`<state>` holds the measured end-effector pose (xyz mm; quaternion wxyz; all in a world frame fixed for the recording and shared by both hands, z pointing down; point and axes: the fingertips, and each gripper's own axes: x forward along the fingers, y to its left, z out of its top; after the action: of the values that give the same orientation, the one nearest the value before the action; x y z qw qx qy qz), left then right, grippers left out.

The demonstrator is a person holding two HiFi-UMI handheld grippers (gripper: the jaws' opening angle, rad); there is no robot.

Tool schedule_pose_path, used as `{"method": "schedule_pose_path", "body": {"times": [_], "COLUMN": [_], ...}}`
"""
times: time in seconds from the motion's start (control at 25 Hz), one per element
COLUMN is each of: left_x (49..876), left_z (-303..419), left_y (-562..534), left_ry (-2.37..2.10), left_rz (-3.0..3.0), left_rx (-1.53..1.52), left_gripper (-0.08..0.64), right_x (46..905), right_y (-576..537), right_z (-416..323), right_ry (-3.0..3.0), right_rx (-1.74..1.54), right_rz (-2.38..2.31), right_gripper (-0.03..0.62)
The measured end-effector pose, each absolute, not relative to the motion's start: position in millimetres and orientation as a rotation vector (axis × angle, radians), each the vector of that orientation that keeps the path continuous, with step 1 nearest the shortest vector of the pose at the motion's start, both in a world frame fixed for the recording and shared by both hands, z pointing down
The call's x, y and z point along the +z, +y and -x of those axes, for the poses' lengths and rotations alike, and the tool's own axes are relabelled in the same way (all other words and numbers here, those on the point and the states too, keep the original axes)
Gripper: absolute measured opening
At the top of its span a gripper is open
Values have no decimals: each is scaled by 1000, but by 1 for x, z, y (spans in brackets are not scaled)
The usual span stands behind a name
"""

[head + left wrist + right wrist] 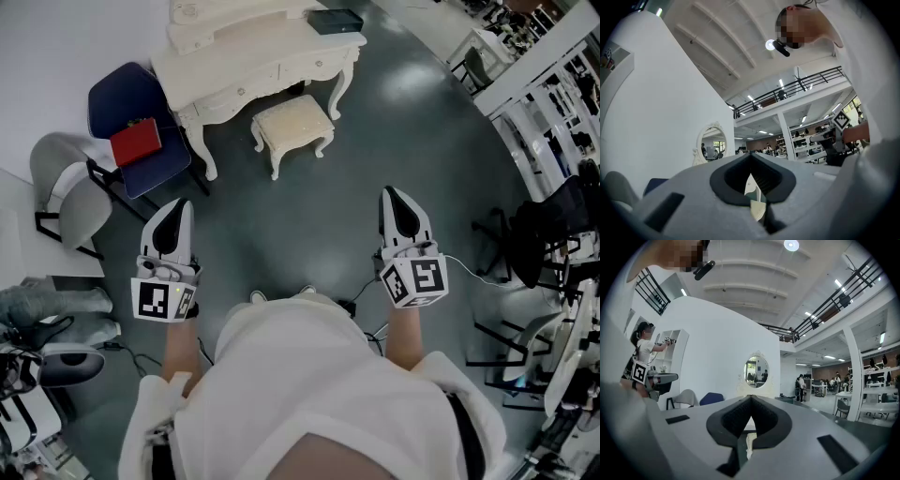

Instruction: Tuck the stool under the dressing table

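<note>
Floor (375, 141), grey and glossy, bearing everything listed.
Dressing table (253, 56), cream, carved, curved legs; reference piece for this entry.
Blue chair (117, 98), just left of the dressing table, red case (137, 142) on its seat.
Stool (292, 122), cream with a padded top, just in front of the dressing table between its front legs and mostly outside the knee space; not yet tucked.
Left hand-held gripper (180, 204) and right hand-held gripper (392, 191), both well short of the dressing table, jaws together, nothing between them.
Risk, as judged: closed tips pushing high on the seat may tip the stool. An off-line push may catch a stool leg on the dressing table's right front leg.
</note>
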<state>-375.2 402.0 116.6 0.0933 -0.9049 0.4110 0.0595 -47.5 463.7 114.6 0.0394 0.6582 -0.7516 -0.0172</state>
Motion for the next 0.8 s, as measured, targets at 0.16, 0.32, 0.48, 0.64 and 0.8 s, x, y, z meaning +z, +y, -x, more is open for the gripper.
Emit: {"method": "schedule_pose_path", "body": {"times": [0.16,0.32,0.48,0.64,0.8], "left_x": [122,124,126,127,128], "left_z": [377,376,380,384,386], "left_y": [409,415,415,415,410], "left_ry": [1230,1231,1280,1318,1352], "left_rz": [2691,2693,2669,2663,2649], "left_rx": [163,166,151,168,177], "left_gripper": [15,15,15,53,200], "right_x": [119,126,131,126,126], "right_y": [470,476,481,485,485], "right_z": [49,52,56,58,41], "right_ry": [-2307,-2317,-2323,-2298,-2289], "right_rx": [-45,-17,-36,-145,-127], "right_rz": [-2022,-1998,-1930,-1877,-1905], "right_gripper": [2,2,2,8,171]}}
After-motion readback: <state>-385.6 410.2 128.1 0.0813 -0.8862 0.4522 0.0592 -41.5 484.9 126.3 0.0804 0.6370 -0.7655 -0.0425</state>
